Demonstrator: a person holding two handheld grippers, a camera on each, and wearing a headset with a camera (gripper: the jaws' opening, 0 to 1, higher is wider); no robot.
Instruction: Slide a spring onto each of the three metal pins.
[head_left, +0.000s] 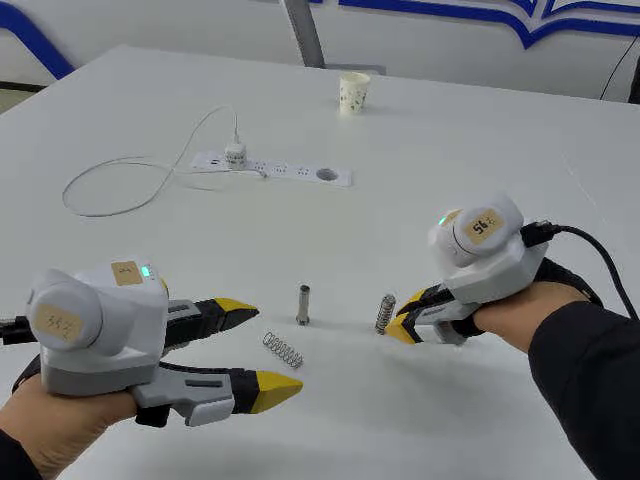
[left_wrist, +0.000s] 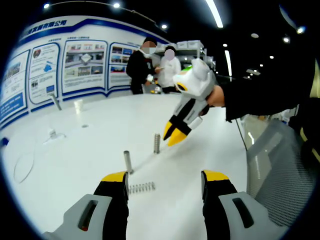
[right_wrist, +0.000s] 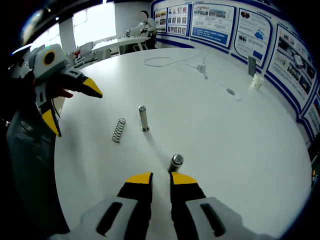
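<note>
A loose spring (head_left: 283, 349) lies flat on the white table (head_left: 450, 180), just ahead of my left gripper (head_left: 262, 350), whose yellow-tipped jaws are open and hold nothing. The same spring (left_wrist: 141, 187) sits between those jaws' tips. A bare metal pin (head_left: 303, 304) stands upright behind it. To its right a second pin (head_left: 385, 313) wears a spring. My right gripper (head_left: 405, 325) points at that sprung pin (right_wrist: 176, 162) from close by, with a narrow gap between its jaws and nothing in them.
A white power strip (head_left: 272, 168) with a plugged-in charger and a looping cable (head_left: 110, 185) lies further back. A paper cup (head_left: 354, 92) stands near the far edge. Two people (left_wrist: 150, 65) stand beyond the table.
</note>
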